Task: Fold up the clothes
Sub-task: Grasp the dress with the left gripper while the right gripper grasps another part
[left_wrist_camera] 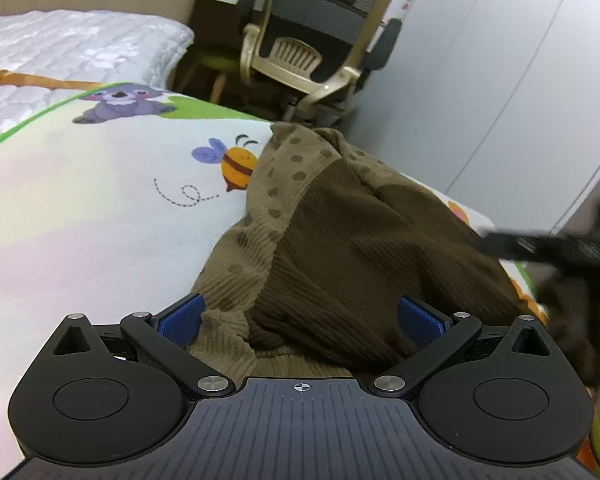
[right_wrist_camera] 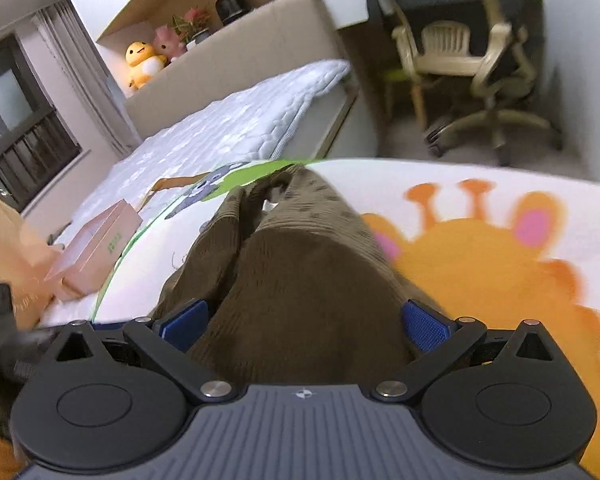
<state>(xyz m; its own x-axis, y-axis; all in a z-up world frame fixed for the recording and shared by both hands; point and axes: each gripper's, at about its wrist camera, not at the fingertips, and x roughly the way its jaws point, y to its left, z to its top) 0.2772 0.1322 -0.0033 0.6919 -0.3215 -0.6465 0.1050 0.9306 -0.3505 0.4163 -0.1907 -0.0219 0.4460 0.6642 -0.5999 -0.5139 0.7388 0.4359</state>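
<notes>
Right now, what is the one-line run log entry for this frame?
stage: start | left gripper: open, garment between fingers | right gripper: open, same | brown garment: bunched on blanket

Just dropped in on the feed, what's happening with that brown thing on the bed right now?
A person is working on a brown ribbed garment with a handheld tool in each hand. It lies bunched on a cartoon-print blanket on the bed, with its lighter dotted side showing in places. The left tool and the right tool each have their blue pads spread wide with cloth heaped between them, so neither is clamped on it. No fold is visible yet.
</notes>
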